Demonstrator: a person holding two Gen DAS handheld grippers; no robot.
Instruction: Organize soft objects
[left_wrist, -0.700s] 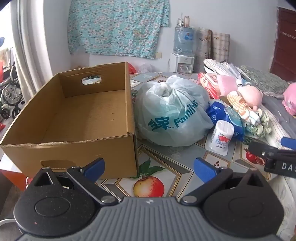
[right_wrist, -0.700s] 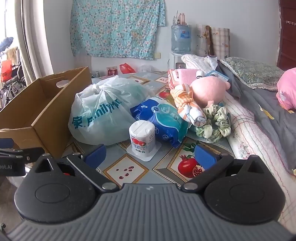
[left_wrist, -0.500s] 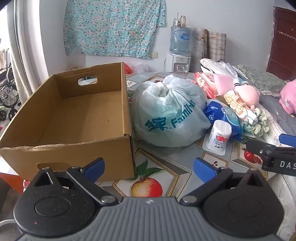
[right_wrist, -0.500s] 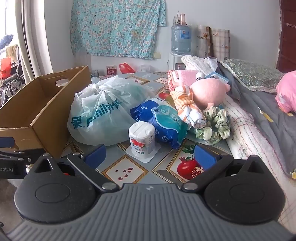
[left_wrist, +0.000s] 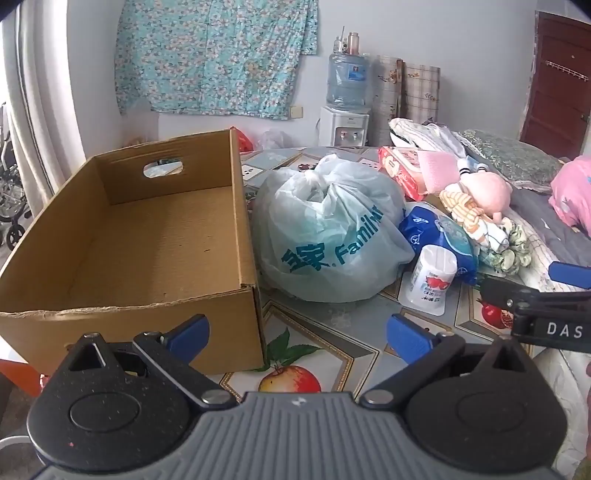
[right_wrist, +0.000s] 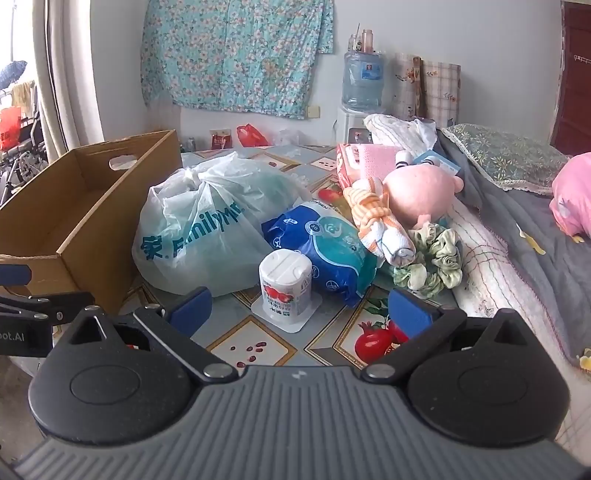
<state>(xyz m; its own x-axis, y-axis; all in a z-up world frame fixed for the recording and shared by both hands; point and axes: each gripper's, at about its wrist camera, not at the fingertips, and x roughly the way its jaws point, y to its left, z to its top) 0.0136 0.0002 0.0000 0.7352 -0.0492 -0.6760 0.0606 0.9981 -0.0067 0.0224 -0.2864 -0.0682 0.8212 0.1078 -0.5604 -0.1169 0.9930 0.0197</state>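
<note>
An empty cardboard box (left_wrist: 140, 236) (right_wrist: 77, 199) stands at the left of the table. Beside it lies a knotted pale green plastic bag (left_wrist: 328, 229) (right_wrist: 207, 225). Right of the bag are a blue tissue pack (left_wrist: 439, 236) (right_wrist: 325, 247), a white cup with a red label (left_wrist: 430, 277) (right_wrist: 286, 282), a striped orange cloth roll (right_wrist: 380, 221), a pink plush toy (left_wrist: 484, 192) (right_wrist: 417, 188) and green scrunchies (right_wrist: 432, 262). My left gripper (left_wrist: 299, 334) is open, over the box's near right corner. My right gripper (right_wrist: 299, 308) is open just short of the cup. Neither holds anything.
The table's cloth (left_wrist: 332, 332) has fruit prints. A bed (right_wrist: 517, 236) with a grey blanket, a pillow and a pink cushion borders the table on the right. A water dispenser (left_wrist: 345, 107) stands at the back wall. The right gripper's finger (left_wrist: 535, 295) shows at the left wrist view's right edge.
Both grippers have shifted slightly, so the scene has slid a little in each view. The jaws stay wide and no object has moved.
</note>
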